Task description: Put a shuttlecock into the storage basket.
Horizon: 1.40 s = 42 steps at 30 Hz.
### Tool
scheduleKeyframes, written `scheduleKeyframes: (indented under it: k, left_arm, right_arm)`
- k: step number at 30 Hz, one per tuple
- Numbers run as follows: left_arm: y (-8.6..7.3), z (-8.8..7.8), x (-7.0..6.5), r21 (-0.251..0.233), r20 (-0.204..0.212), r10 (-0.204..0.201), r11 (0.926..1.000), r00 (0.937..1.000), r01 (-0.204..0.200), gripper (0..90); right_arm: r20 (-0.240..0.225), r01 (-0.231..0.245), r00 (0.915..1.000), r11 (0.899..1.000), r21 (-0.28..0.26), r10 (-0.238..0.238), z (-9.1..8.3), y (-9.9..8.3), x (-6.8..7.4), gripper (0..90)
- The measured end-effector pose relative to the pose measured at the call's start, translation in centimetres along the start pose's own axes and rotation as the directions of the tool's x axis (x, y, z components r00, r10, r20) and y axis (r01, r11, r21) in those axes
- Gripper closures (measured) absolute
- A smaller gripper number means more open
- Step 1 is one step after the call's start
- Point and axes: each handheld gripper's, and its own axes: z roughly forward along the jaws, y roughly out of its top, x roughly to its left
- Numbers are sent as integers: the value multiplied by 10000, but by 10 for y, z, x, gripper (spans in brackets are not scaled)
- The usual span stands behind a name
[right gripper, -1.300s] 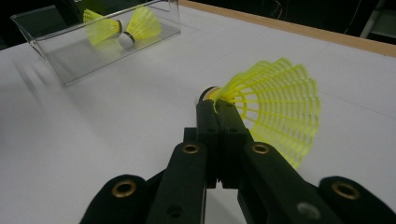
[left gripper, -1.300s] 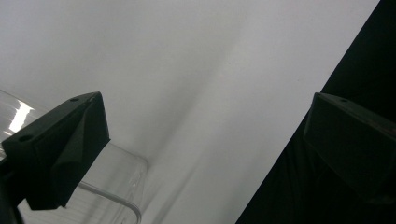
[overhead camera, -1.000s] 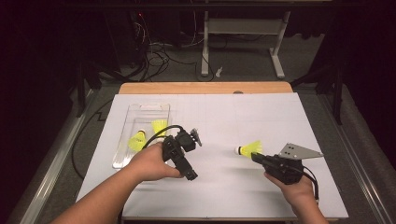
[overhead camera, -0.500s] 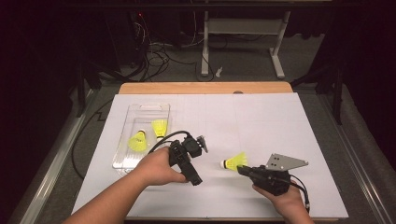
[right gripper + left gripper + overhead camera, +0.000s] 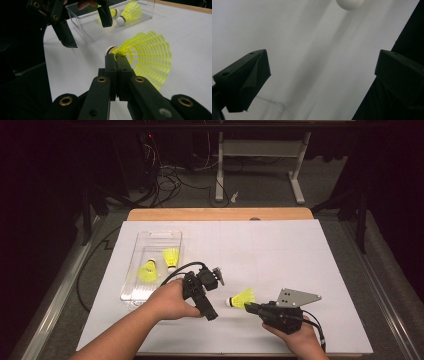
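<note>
My right gripper [image 5: 248, 307] [image 5: 115, 56] is shut on a yellow shuttlecock [image 5: 243, 297] [image 5: 147, 57], pinching its skirt close to the white cork, just above the white table sheet [image 5: 280, 255]. My left gripper [image 5: 216, 297] [image 5: 322, 62] is held just left of it, its jaws wide open with nothing between them. The cork [image 5: 350, 3] shows a little way ahead of those jaws. In the right gripper view the left gripper's fingers [image 5: 66, 37] hang in front of the shuttlecock. Two more yellow shuttlecocks [image 5: 147, 271] [image 5: 171, 256] lie in a clear plastic tray [image 5: 131, 292] [image 5: 85, 32] at the left.
The table's wooden back edge [image 5: 220, 214] borders the white sheet. Beyond it stand a desk frame [image 5: 260, 175] and floor cables [image 5: 165, 175]. A black cable [image 5: 172, 272] loops from the left gripper over the tray's near corner.
My right gripper has carried the shuttlecock leftward, closer to the left gripper. The left hand has stayed about where it was.
</note>
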Motion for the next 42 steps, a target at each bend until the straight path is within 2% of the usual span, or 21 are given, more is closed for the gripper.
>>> scheduleKeyframes:
  k: [8,14,19,26,42]
  left_arm:
    - [-1,0,-1,-75,-34,68,9999,10000,-68,14]
    - [-1,1,-4,-130,-124,345,9993,9993,-346,22]
    - [0,1,-6,-172,-135,398,9991,9991,-400,47]
    - [0,1,-6,-301,43,460,9985,9989,-458,142]
    - [1,2,-9,-409,346,794,9961,9962,-780,349]
  right_arm:
    - [-278,-10,9996,9997,-230,4,0,3,4,900]
    - [-377,93,9992,9995,-286,-104,0,5,7,900]
    - [-530,103,9985,9993,-364,-123,2,7,9,900]
    - [-759,49,9971,9991,-421,-81,7,9,13,900]
    - [-962,20,9953,9997,-261,-45,18,10,16,900]
